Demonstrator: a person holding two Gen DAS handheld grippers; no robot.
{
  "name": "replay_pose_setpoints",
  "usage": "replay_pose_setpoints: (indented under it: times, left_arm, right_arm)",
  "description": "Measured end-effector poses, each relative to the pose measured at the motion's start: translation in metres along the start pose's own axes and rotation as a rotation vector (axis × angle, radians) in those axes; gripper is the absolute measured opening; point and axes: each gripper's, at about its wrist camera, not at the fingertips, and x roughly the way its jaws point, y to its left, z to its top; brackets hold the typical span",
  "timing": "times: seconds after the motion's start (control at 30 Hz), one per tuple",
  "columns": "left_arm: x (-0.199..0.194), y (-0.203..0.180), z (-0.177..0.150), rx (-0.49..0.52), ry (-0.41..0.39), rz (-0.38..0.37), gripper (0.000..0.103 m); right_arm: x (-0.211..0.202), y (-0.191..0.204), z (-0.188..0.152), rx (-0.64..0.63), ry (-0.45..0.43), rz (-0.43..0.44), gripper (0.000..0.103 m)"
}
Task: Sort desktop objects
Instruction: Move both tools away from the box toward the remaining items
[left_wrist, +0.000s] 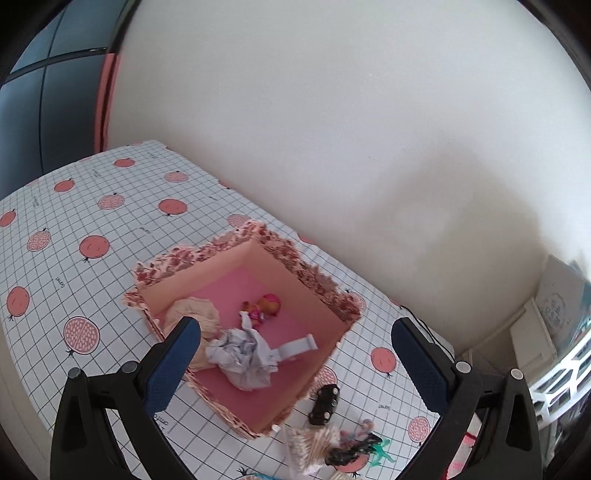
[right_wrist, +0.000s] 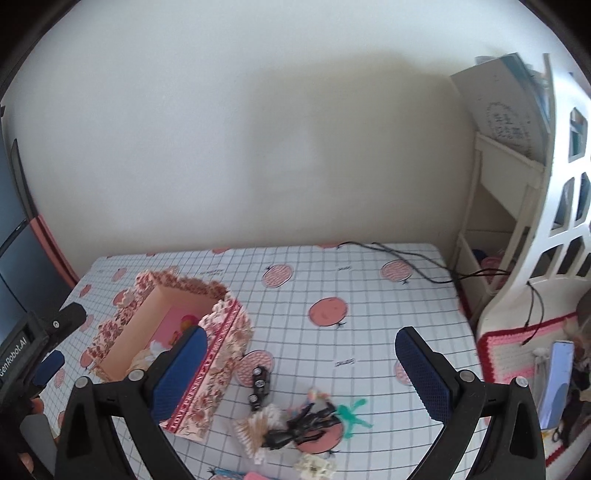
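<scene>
Over the desk (right_wrist: 369, 295): both grippers, left gripper (left_wrist: 295, 354) and right gripper (right_wrist: 301, 363), gape wide, empty. Toy car (right_wrist: 259, 386) lies beside floral box (right_wrist: 207, 376). Suggest right descends straddling car, closes gently.

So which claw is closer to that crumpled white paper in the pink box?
Left. The left claw hovers open right above the crumpled paper inside the box; the right claw is over the table beside the box.

The tablecloth (right_wrist: 369, 295) is white with a dark grid and pink-red round fruits. The box (left_wrist: 295, 280) has a red flower pattern outside and is pink inside. The toy car (left_wrist: 325, 404) is black. The gripper pads (right_wrist: 181, 373) are blue.
</scene>
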Motion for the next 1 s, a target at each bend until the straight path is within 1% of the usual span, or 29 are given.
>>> replay_pose_setpoints:
  times: [0.1, 0.17, 0.23, 0.33, 0.4, 0.47, 0.5, 0.57, 0.67, 0.8, 1.0]
  left_arm:
    - [-0.001, -0.012, -0.006, 0.027, 0.005, -0.008, 0.103]
    - [-0.001, -0.019, -0.009, 0.041, 0.009, -0.007, 0.103]
    - [-0.001, -0.026, -0.014, 0.058, 0.013, -0.005, 0.103]
    - [0.002, -0.036, -0.019, 0.087, 0.026, 0.003, 0.103]
    - [0.008, -0.044, -0.024, 0.105, 0.050, 0.003, 0.103]
    - [0.014, -0.050, -0.028, 0.122, 0.077, 0.007, 0.103]
    - [0.018, -0.052, -0.032, 0.129, 0.093, 0.009, 0.103]
    - [0.024, -0.053, -0.037, 0.129, 0.116, 0.011, 0.103]
    - [0.034, -0.055, -0.046, 0.127, 0.153, 0.005, 0.103]
    - [0.045, -0.062, -0.058, 0.156, 0.194, 0.014, 0.103]
    - [0.066, -0.063, -0.075, 0.170, 0.290, 0.047, 0.103]
  right_arm:
    - [-0.009, -0.017, 0.004, 0.021, -0.050, -0.009, 0.103]
    - [-0.011, -0.027, 0.005, 0.046, -0.071, 0.008, 0.103]
    - [-0.009, -0.034, 0.005, 0.056, -0.059, 0.013, 0.103]
    - [-0.005, -0.043, 0.003, 0.047, -0.052, -0.025, 0.103]
    - [-0.001, -0.052, -0.001, 0.051, -0.037, -0.044, 0.103]
    - [-0.001, -0.060, -0.004, 0.051, -0.049, -0.048, 0.103]
    - [0.000, -0.063, -0.005, 0.048, -0.044, -0.063, 0.103]
    - [0.003, -0.072, -0.007, 0.060, -0.024, -0.083, 0.103]
    - [0.012, -0.082, -0.012, 0.084, 0.029, -0.068, 0.103]
    - [0.032, -0.095, -0.023, 0.099, 0.141, -0.108, 0.103]
    - [0.065, -0.114, -0.049, 0.147, 0.295, -0.110, 0.103]
